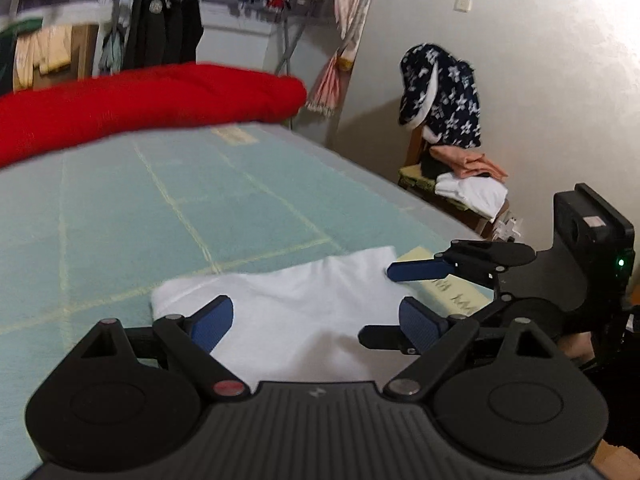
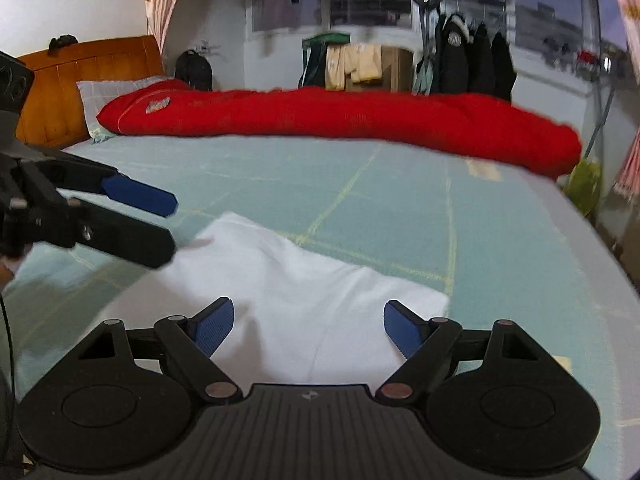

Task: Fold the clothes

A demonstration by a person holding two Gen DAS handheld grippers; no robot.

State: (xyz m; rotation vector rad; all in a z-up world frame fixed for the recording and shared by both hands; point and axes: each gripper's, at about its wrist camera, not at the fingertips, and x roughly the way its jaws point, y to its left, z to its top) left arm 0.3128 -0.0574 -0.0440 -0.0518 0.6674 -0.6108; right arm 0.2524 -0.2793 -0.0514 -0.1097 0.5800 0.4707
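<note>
The white garment (image 2: 304,292) lies flat as a folded rectangle near the bed's (image 2: 400,208) front edge, so I judge this piece close to done, with perhaps one more fold or putting away left. My left gripper (image 1: 316,322) and right gripper (image 2: 308,326) both hover over it with tongs spread apart, clamping nothing. A red quilt (image 2: 340,120) runs along the far edge of the green sheet, coats (image 2: 472,60) hang by the window, and more clothes (image 1: 468,176) sit on a chair by the wall.
</note>
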